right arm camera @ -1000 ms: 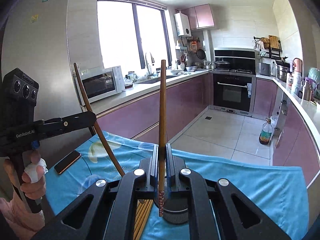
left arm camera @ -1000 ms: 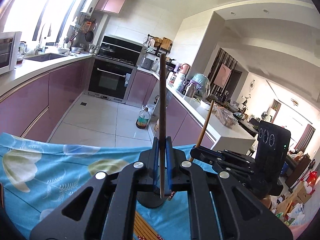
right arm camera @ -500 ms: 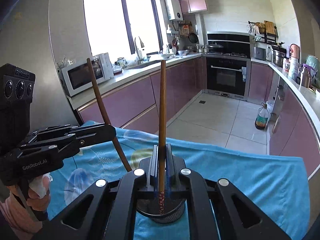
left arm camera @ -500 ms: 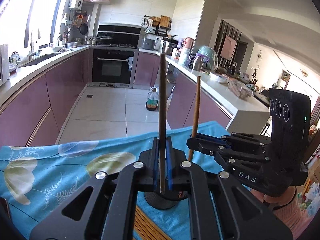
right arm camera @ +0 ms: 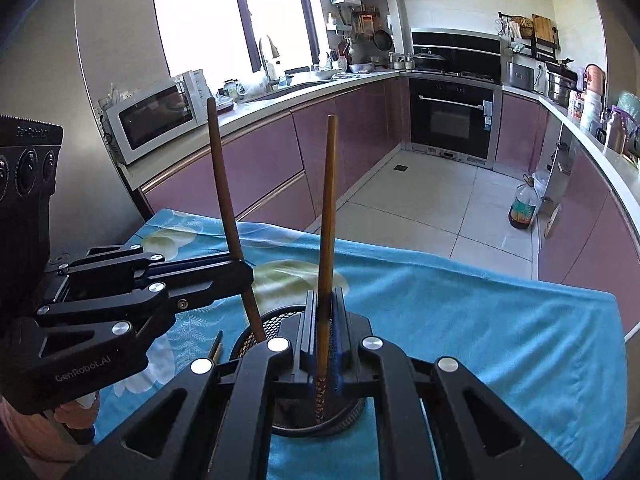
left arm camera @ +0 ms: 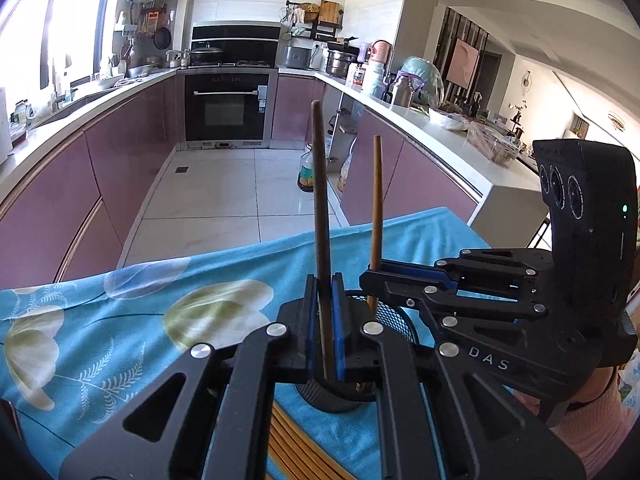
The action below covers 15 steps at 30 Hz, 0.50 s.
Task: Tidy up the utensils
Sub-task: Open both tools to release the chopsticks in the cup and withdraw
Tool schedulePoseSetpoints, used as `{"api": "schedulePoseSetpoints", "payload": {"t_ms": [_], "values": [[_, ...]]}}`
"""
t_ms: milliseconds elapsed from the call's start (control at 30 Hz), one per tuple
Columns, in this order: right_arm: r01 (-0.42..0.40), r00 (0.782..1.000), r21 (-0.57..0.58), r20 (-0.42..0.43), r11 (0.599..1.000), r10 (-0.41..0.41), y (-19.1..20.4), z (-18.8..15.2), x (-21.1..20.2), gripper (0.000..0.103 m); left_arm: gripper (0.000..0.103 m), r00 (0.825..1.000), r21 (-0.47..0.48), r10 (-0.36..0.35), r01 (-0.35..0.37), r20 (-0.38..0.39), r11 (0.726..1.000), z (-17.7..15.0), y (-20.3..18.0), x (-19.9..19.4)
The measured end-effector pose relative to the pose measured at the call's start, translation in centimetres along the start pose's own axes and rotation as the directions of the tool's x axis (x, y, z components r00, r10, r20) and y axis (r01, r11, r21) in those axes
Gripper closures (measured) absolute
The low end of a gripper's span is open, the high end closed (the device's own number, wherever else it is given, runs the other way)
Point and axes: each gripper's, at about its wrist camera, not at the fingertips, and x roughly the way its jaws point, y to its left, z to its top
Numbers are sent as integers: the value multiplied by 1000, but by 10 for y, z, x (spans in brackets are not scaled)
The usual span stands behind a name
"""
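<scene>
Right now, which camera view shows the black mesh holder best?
The right wrist view: the black mesh holder shows its rim, mesh wall and base below the jaws. In the left wrist view the holder is mostly hidden by both grippers.

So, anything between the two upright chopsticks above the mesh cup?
No. In the right wrist view the dark chopstick and lighter chopstick have only open air between them.
</scene>
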Motion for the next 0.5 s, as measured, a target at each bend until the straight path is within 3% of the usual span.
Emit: {"api": "schedulePoseSetpoints", "payload": {"t_ms": [233, 500], "values": [[11, 1000, 26, -5, 1000, -11, -3, 2, 8, 94, 95, 1000, -10, 16, -16, -7, 1000, 0, -2, 5], [18, 999, 39, 46, 999, -20, -4, -6, -8, 81, 74, 995, -16, 81, -80, 66, 997, -14, 8, -23]]}}
